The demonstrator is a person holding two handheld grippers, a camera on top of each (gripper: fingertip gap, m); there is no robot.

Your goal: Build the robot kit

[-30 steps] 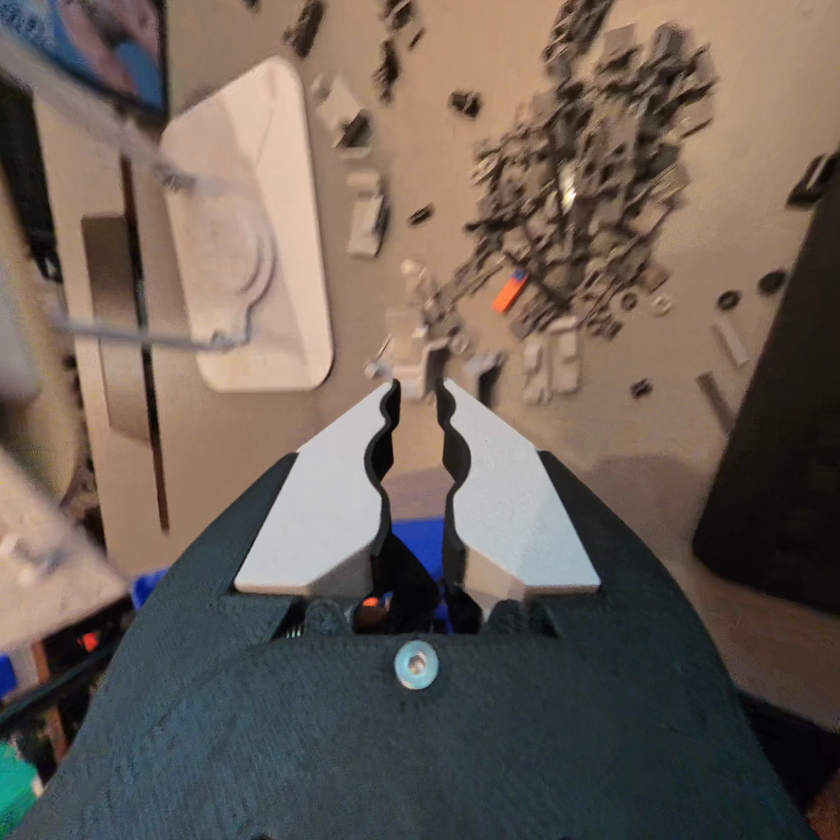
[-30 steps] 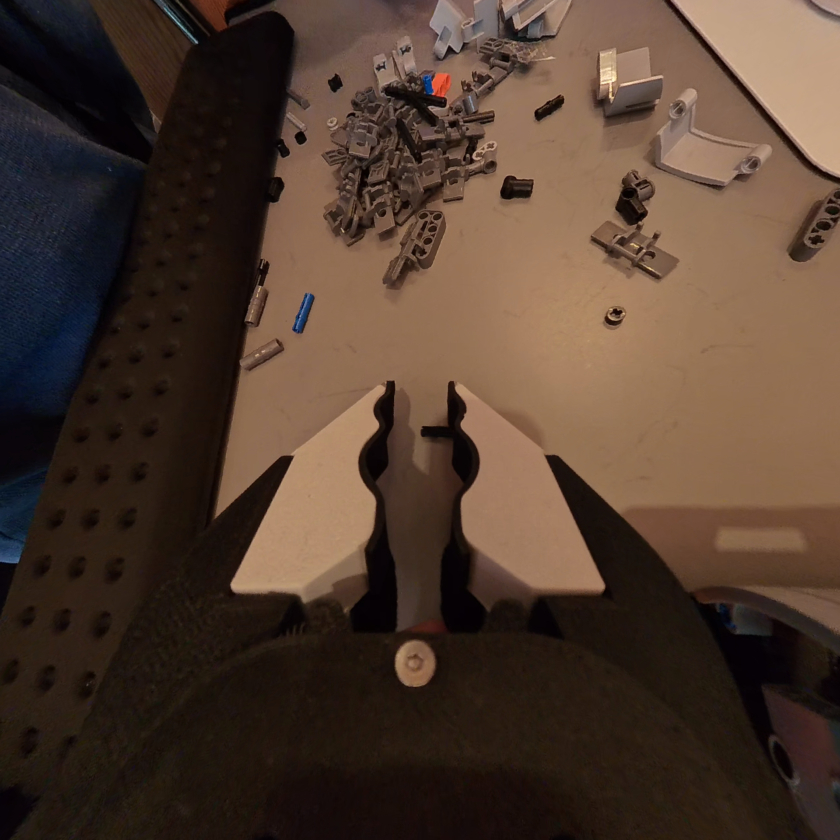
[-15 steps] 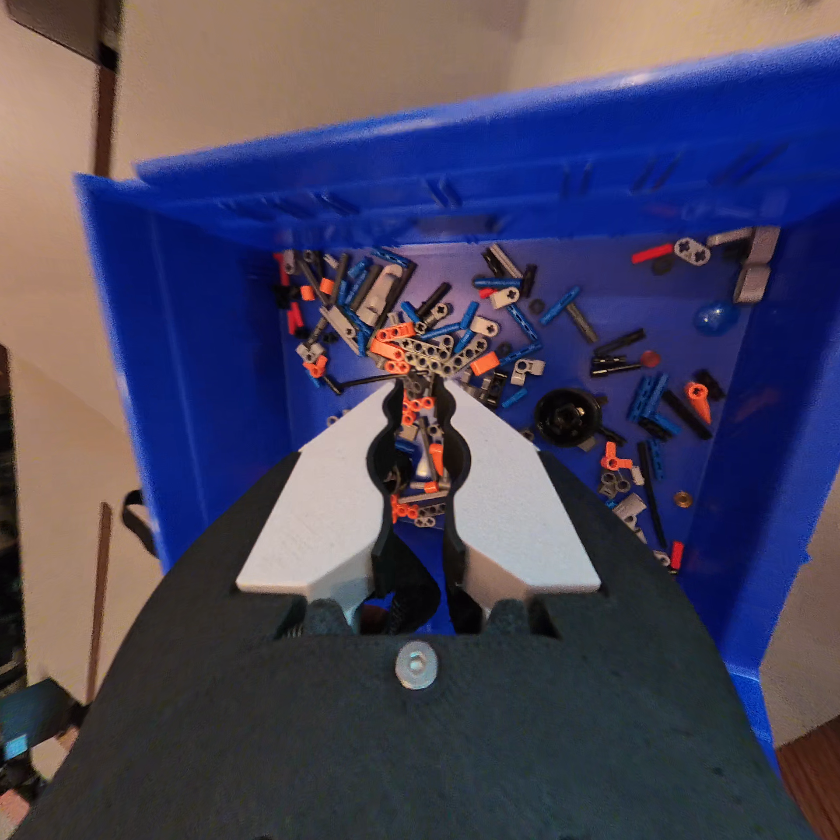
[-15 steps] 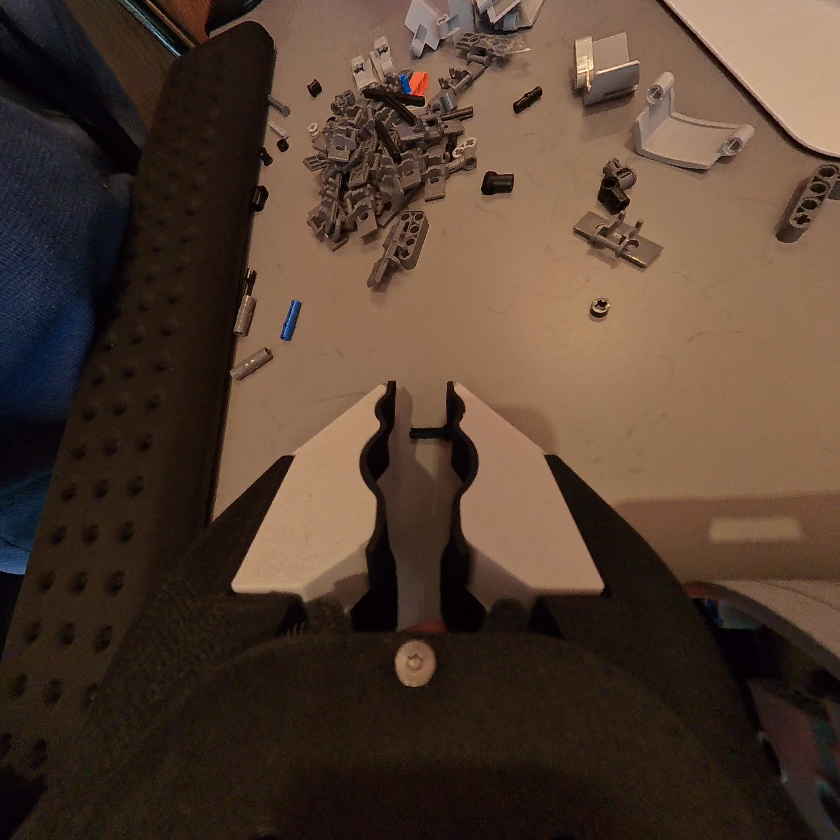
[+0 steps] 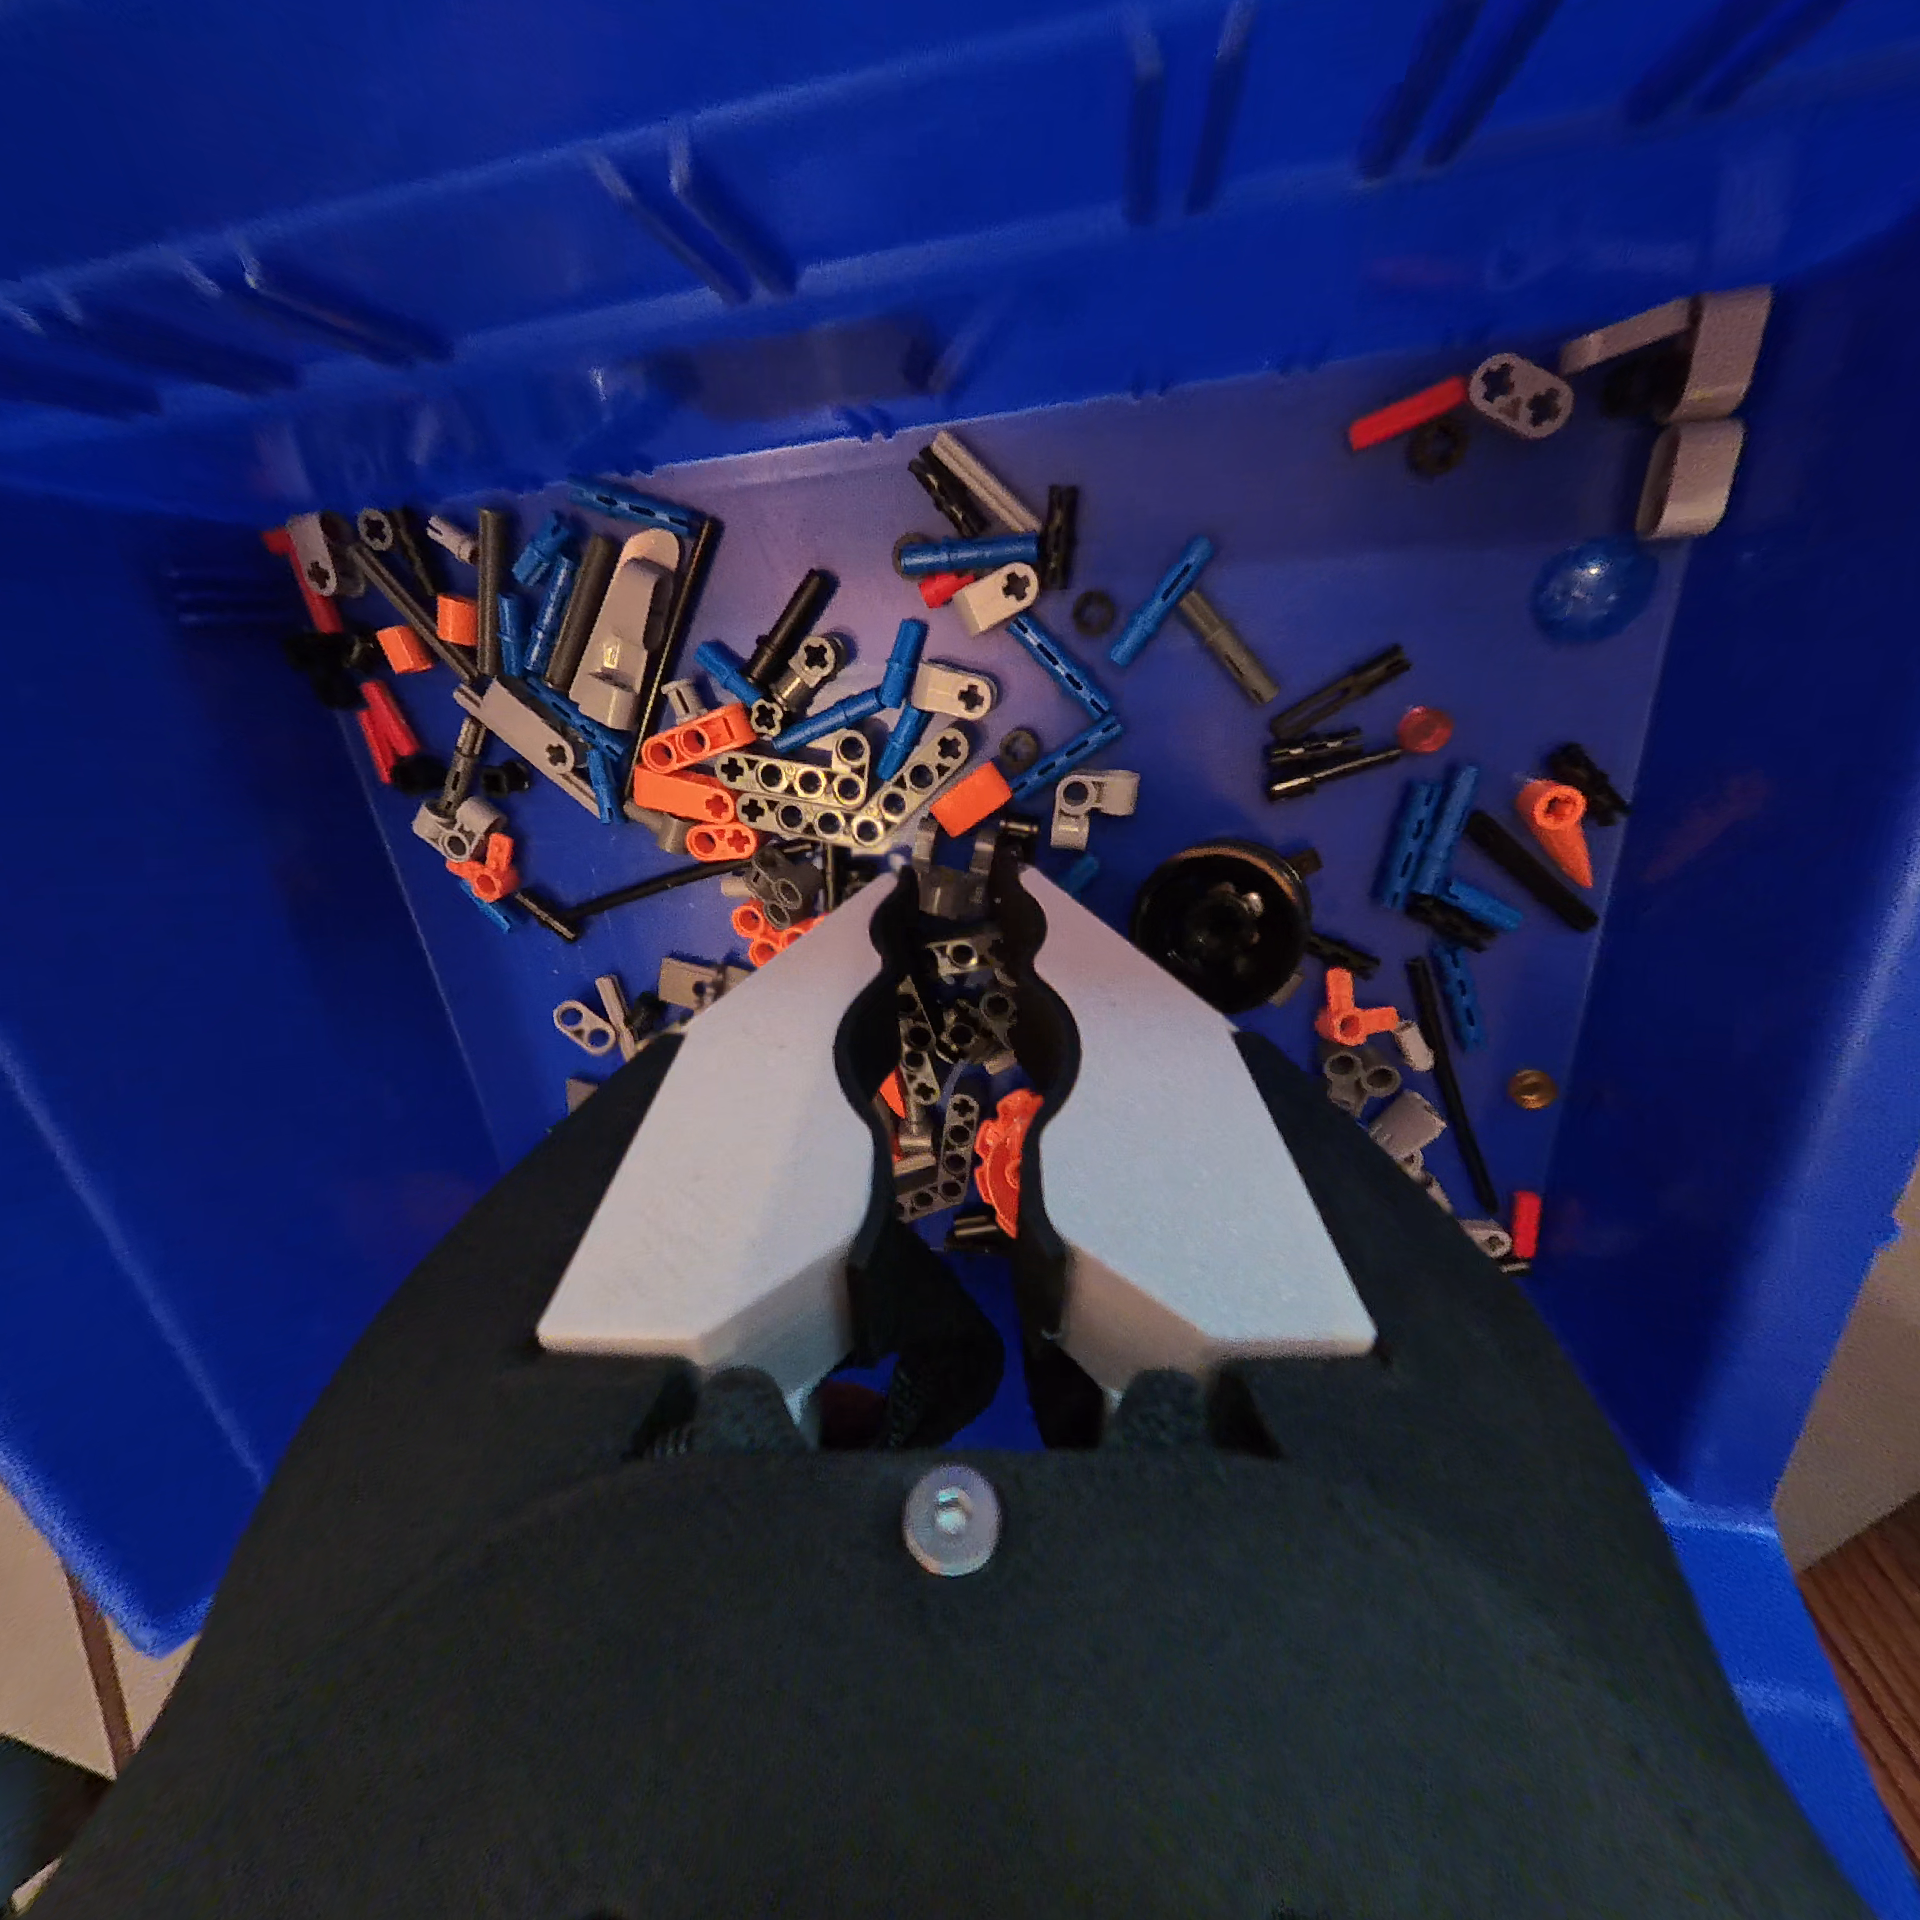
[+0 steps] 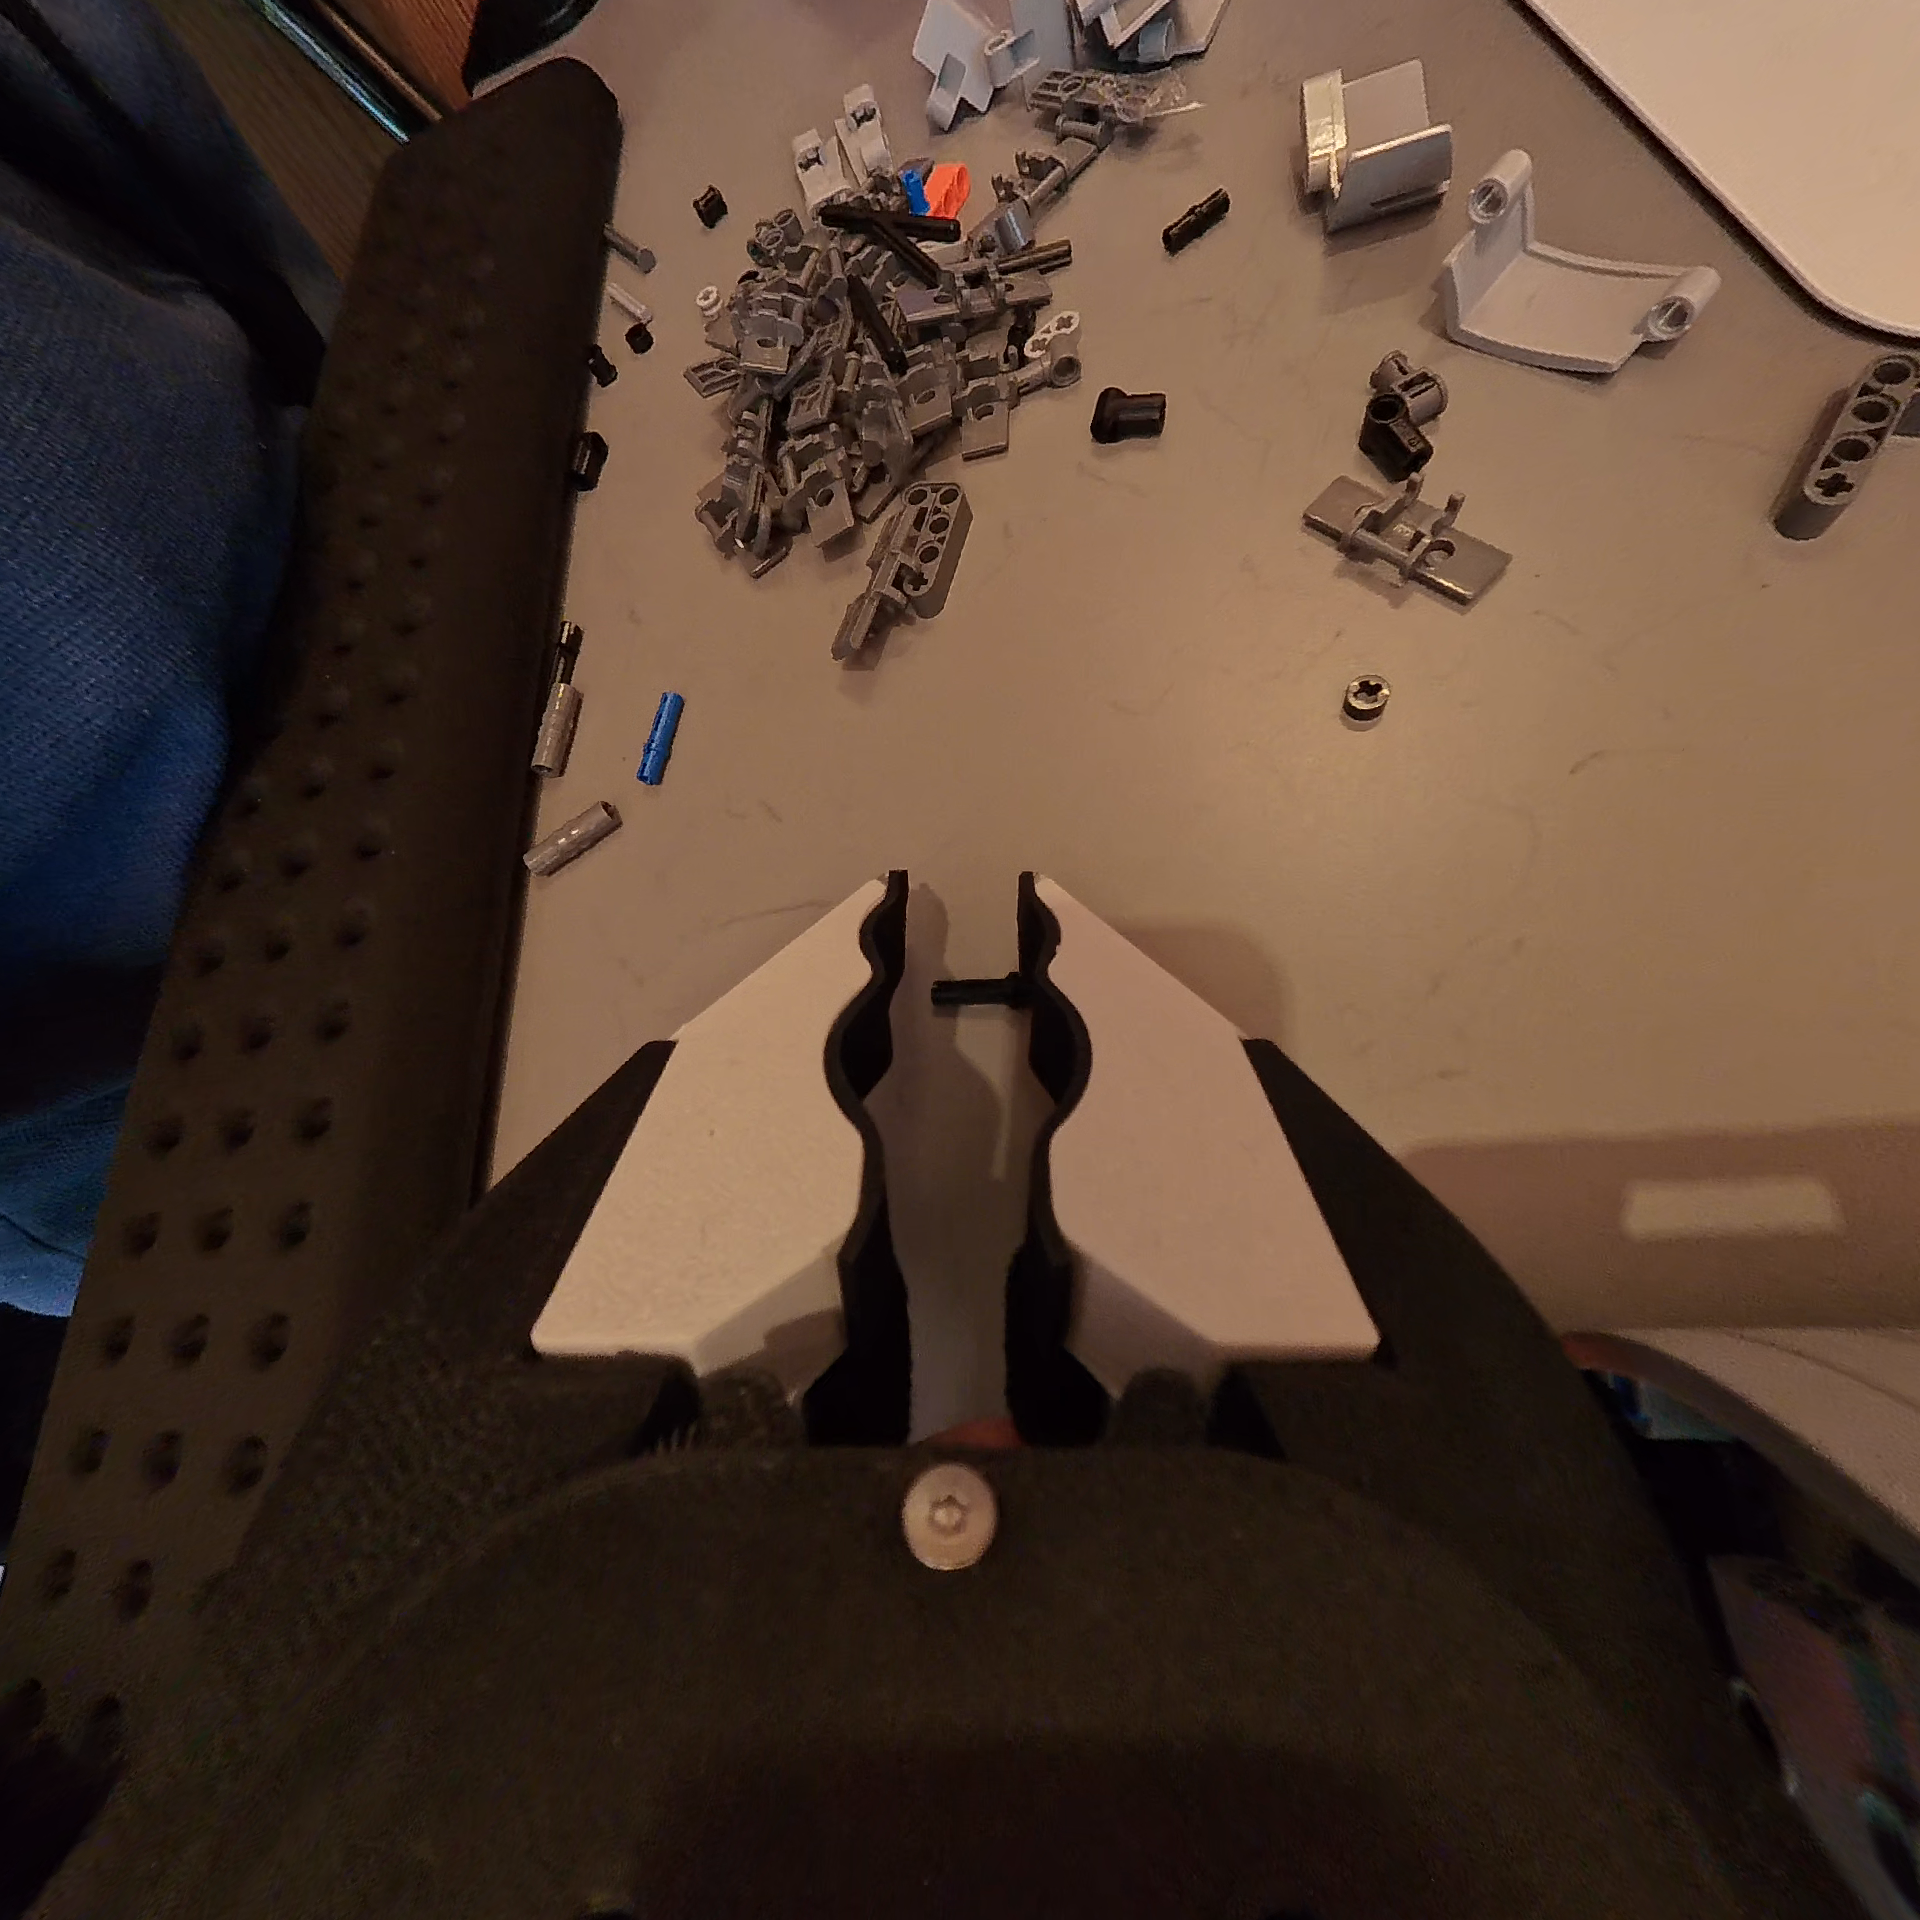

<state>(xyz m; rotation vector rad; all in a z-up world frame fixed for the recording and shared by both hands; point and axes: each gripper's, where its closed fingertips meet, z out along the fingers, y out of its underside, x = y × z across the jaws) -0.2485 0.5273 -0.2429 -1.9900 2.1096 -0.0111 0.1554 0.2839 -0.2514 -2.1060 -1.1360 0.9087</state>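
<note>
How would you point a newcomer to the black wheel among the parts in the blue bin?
Start at the blue bin in the left wrist view and look just right of the left gripper fingertips. The black wheel lies there on the bin floor. It is the only large round black part; its neighbours are thin pins, beams and small connectors.

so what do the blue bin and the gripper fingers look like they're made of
The blue bin looks like moulded plastic: glossy, with ribbed walls and soft highlights. The left gripper fingers appear to be matte pale plastic, possibly 3D-printed, with black wavy inner pads; whether those pads are rubber or plastic cannot be told.
</note>
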